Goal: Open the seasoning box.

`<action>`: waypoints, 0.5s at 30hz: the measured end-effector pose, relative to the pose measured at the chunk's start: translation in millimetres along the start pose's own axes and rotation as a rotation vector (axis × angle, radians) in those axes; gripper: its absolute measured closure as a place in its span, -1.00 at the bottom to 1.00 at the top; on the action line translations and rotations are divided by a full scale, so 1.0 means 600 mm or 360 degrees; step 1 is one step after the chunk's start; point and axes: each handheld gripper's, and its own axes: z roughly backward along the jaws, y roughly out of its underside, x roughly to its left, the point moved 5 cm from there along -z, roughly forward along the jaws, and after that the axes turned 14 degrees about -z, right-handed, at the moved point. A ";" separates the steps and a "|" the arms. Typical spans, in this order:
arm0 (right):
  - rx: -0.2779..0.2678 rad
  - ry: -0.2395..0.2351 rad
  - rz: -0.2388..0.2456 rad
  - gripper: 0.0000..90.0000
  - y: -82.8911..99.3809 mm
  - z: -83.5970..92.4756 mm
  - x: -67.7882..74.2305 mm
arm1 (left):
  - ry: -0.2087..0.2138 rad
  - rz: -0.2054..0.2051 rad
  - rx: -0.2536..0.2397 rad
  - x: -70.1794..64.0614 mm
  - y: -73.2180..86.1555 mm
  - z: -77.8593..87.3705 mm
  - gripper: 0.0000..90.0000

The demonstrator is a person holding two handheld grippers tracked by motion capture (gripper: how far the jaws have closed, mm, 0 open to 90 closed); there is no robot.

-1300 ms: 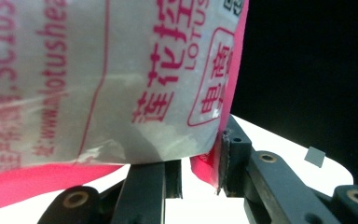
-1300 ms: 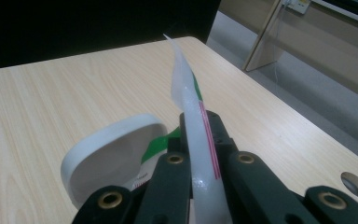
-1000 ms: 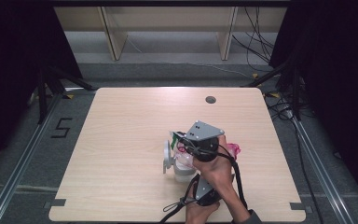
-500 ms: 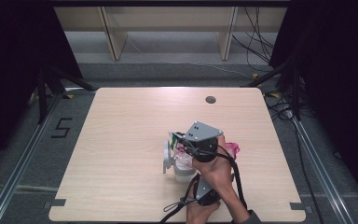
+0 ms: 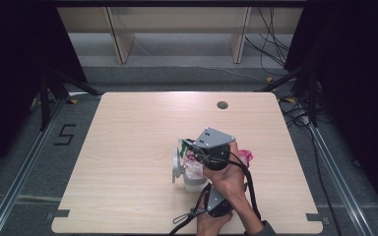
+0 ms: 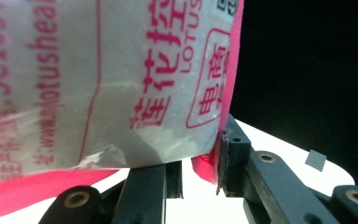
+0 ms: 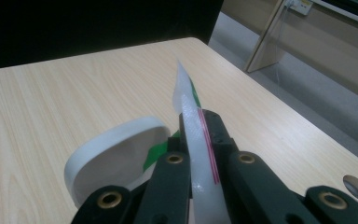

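pink-printed packet (image 6: 107, 79) sits in left jaws — right jaws pinch clear bag strip (image 7: 196, 140).

Lab recording rig: black curtains (image 5: 10, 73); floor rails (image 5: 24, 172); loose cables (image 5: 275, 44)

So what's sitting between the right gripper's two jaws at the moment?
The right gripper view shows a clear plastic bag's zip edge clamped between the jaws, nothing else.
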 end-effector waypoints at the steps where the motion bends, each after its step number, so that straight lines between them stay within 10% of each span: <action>1: 0.0009 -0.0002 -0.0012 0.98 0.001 0.000 0.002 | 0.0009 0.0002 0.0006 -0.001 0.000 0.000 0.65; 6: -0.0007 -0.0007 -0.0002 0.98 -0.002 0.002 0.005 | 0.0013 0.0132 -0.0053 -0.009 -0.007 -0.004 0.65; 15: 0.0008 -0.0016 0.0021 0.98 0.000 -0.002 0.002 | 0.0022 0.0107 -0.0040 -0.009 -0.003 -0.004 0.65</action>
